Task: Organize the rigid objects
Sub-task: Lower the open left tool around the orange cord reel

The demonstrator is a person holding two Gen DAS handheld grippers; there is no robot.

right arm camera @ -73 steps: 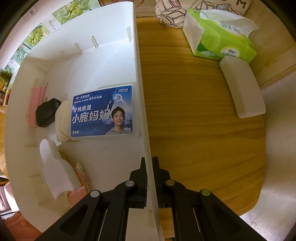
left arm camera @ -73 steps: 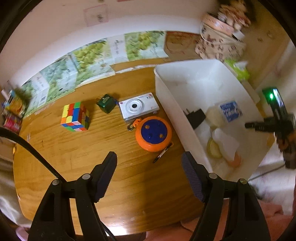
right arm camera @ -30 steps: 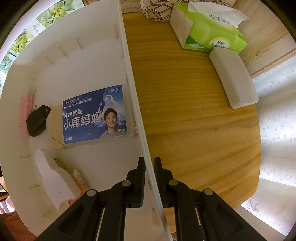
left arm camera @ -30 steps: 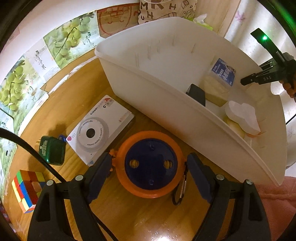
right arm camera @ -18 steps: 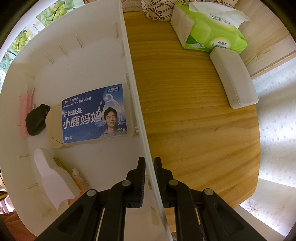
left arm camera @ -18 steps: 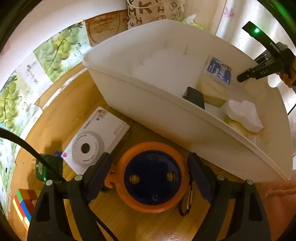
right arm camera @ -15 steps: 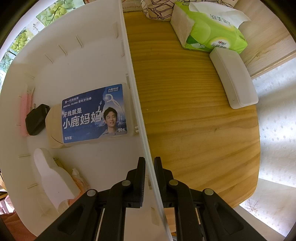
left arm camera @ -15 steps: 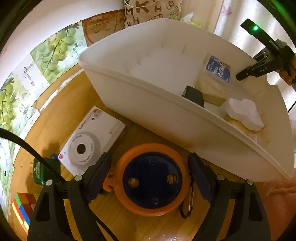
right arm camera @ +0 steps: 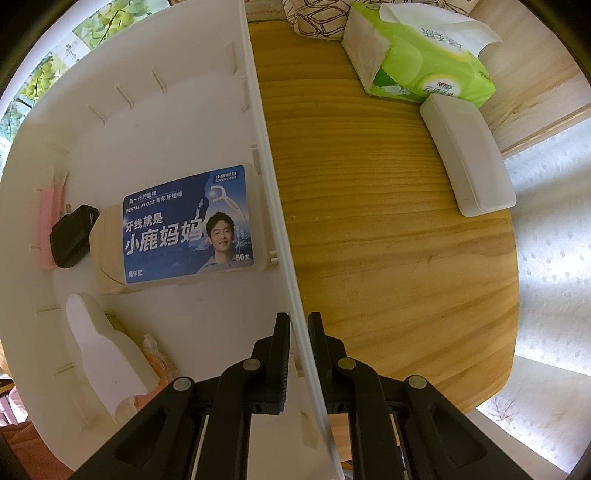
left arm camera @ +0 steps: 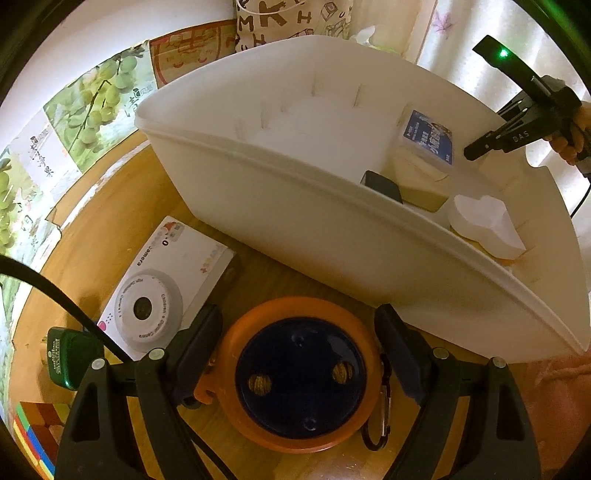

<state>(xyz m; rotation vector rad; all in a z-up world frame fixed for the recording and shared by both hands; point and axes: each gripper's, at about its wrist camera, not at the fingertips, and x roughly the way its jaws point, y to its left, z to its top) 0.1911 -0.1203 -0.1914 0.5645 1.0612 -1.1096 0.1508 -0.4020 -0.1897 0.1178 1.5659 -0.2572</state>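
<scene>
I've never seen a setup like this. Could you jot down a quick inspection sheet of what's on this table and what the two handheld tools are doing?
Surface: wooden table, lit warm.
Job's things: white bin holds a dental floss box, a black charger and a white foam shape. Outside it lie an orange reel, a white toy camera, a green adapter and a puzzle cube.
Clutter: tissue pack, white case.
Grippers: left tool straddles the reel, pads at its sides; contact unclear. Right tool is clamped on the bin's wall.
Cables: black cable crosses the left view.
Surroundings: grape-print posters, a lettered bag.
</scene>
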